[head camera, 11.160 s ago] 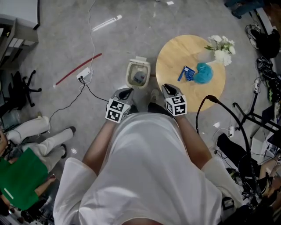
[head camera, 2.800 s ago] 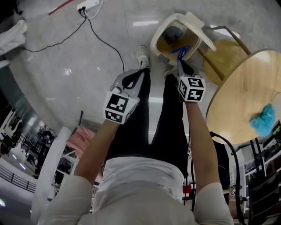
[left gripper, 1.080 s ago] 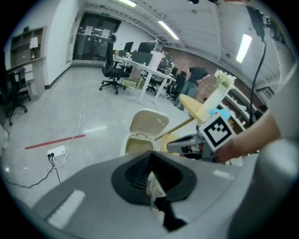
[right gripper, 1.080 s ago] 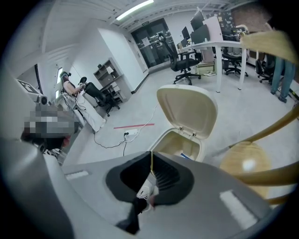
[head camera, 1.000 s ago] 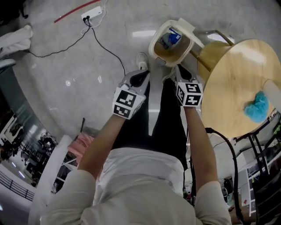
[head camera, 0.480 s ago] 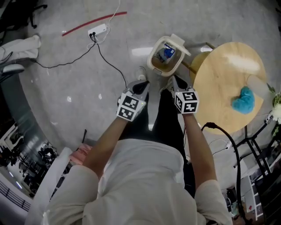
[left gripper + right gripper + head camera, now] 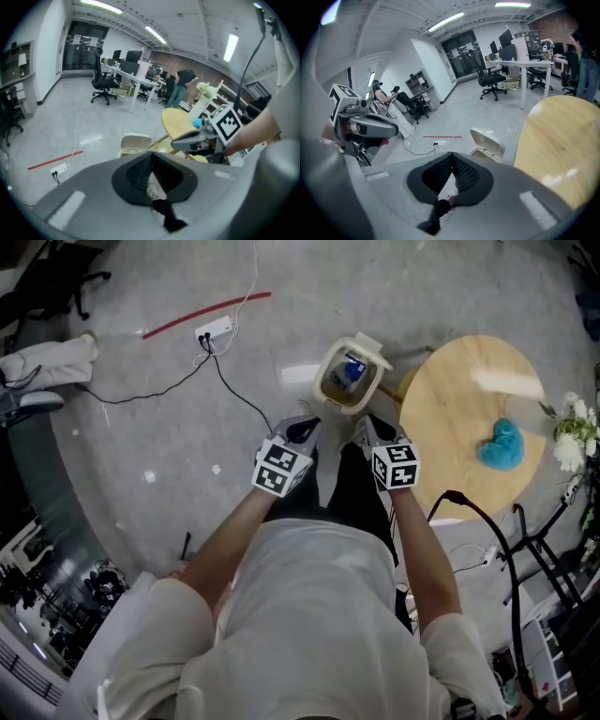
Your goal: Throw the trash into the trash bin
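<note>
The cream trash bin point(image 7: 330, 390) stands open on the floor, its lid point(image 7: 371, 344) tipped back. A blue wrapper point(image 7: 352, 369) lies inside it. Both grippers hang side by side above the person's legs, just short of the bin. My left gripper point(image 7: 302, 427) is shut with nothing in it; in the left gripper view its jaws point(image 7: 150, 155) meet below the bin point(image 7: 133, 142). My right gripper point(image 7: 365, 426) is also shut and empty, its jaws point(image 7: 451, 157) closed in front of the bin lid point(image 7: 487, 140).
A round wooden table point(image 7: 459, 399) stands right of the bin, with a blue fluffy thing point(image 7: 500, 446) and white flowers point(image 7: 569, 435) on it. A power strip point(image 7: 214, 331), its cable and a red strip point(image 7: 206, 313) lie on the floor to the left. Black cables run at the right.
Both grippers have risen away from the bin, which now looks smaller and farther below. The blue wrapper stays inside the bin.
</note>
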Action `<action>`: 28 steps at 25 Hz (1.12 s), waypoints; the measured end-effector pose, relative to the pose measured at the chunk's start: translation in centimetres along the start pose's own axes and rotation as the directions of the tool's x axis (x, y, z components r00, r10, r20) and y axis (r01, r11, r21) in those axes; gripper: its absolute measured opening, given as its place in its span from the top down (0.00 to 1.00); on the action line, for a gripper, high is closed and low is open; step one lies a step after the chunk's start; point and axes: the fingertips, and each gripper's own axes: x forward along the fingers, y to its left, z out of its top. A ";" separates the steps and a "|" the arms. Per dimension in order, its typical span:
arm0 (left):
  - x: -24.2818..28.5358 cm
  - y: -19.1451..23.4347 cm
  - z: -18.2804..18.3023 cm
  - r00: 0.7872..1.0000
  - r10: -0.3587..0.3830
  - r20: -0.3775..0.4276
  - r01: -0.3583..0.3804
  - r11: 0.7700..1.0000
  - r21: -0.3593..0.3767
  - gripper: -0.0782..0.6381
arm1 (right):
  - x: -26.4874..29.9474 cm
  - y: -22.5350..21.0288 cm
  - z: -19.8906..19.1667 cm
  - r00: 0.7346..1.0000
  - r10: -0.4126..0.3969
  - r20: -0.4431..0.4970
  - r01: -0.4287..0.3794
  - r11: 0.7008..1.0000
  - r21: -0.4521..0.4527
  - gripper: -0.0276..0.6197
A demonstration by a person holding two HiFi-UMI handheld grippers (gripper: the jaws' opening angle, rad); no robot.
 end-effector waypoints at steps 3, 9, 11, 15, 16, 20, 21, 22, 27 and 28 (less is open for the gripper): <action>-1.2 -0.3 1.6 1.000 0.003 0.010 -0.004 1.000 0.011 0.88 | -1.6 -0.1 0.9 1.000 -0.017 0.002 0.017 1.000 -0.001 0.95; -3.4 -1.4 2.9 1.000 -0.014 0.004 0.014 0.999 0.047 0.88 | -4.5 0.4 2.8 1.000 -0.025 0.019 0.025 1.000 -0.003 0.95; -4.0 -2.0 3.0 1.000 -0.022 -0.003 0.022 0.998 0.064 0.88 | -5.5 0.8 3.1 0.999 -0.023 0.023 0.023 1.000 -0.010 0.95; -5.1 -3.0 3.4 0.999 -0.035 -0.005 0.035 0.997 0.065 0.88 | -7.1 1.8 3.2 0.999 -0.026 0.036 0.027 0.999 -0.019 0.95; -5.3 -3.1 3.5 0.999 -0.036 -0.005 0.036 0.998 0.055 0.88 | -7.5 2.0 3.3 0.999 -0.027 0.041 0.028 0.999 -0.020 0.95; -5.9 -3.8 4.4 0.999 -0.044 0.007 0.044 0.999 0.032 0.88 | -8.9 2.5 3.5 0.998 -0.036 0.059 0.037 0.999 -0.021 0.95; -6.1 -3.9 4.6 0.999 -0.047 0.009 0.046 0.998 0.038 0.88 | -9.2 2.5 3.6 0.997 -0.039 0.064 0.041 0.999 -0.022 0.95; -6.3 -4.1 4.7 0.999 -0.050 0.010 0.050 0.998 0.046 0.88 | -9.6 2.6 3.7 0.997 -0.043 0.068 0.045 0.999 -0.023 0.95; -7.1 -5.1 5.1 0.997 -0.073 -0.003 0.073 0.993 0.092 0.88 | -11.2 2.9 4.4 0.994 -0.059 0.093 0.061 0.998 -0.025 0.95; -7.2 -5.4 5.1 0.997 -0.079 -0.007 0.079 0.992 0.102 0.88 | -11.5 2.9 4.6 0.993 -0.060 0.098 0.062 0.998 -0.026 0.95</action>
